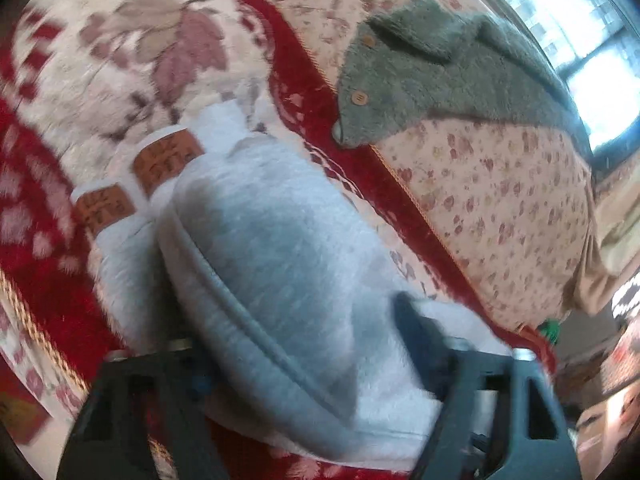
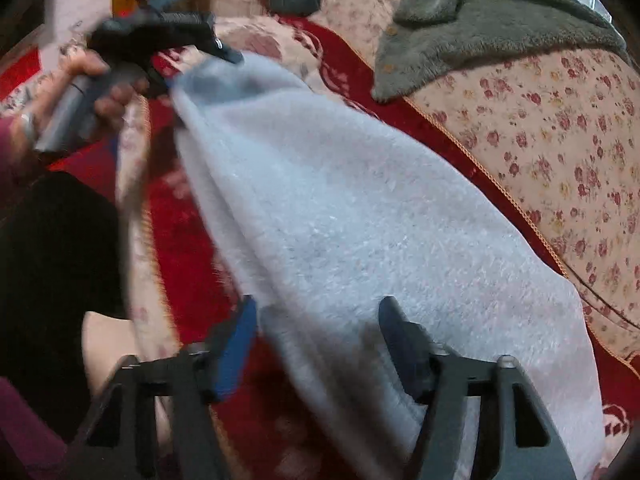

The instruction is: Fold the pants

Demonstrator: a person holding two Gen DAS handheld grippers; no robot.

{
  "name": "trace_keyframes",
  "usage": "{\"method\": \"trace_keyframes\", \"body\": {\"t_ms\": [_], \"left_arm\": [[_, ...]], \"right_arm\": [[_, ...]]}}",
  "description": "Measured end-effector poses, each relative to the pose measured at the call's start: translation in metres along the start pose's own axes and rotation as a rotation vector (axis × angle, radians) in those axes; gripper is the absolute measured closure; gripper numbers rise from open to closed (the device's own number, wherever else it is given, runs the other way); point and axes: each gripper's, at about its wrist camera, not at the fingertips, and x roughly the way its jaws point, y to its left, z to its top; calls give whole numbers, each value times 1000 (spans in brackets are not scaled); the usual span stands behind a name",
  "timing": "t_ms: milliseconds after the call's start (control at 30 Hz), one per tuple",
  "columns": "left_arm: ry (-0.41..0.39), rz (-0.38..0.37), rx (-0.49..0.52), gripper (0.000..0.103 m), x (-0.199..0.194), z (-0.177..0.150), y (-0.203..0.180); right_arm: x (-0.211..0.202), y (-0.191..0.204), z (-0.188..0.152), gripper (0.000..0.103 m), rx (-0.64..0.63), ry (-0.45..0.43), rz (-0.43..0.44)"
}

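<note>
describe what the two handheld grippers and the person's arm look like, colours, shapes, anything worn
Both grippers are dark grey-black plastic with two triangular cut-out finger frames. The right gripper has a bright blue pad on one finger. The left gripper has a grey handle. The person's left hand shows a magenta sleeve.

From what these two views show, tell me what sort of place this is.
Most likely a bedroom at home: a red floral blanket lies beside a flowered quilt, a grey fleece garment rests on the quilt, and a window stands behind.
</note>
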Motion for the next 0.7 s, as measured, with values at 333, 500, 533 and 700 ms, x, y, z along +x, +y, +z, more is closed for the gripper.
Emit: {"method": "trace_keyframes", "body": {"t_ms": [333, 500, 533, 700], "left_arm": [[-90, -191, 175, 76, -25, 16, -31], [4, -87, 105, 76, -5, -2, 16], [18, -80, 81, 76, -4, -5, 26], [34, -80, 38, 76, -3, -9, 42]], "right_arm": [[-57, -40, 2, 97, 122, -85, -28], [-71, -45, -18, 99, 159, -66, 32], [-72, -45, -22, 97, 164, -97, 16], [-58, -42, -19, 90, 218, -102, 96]]}}
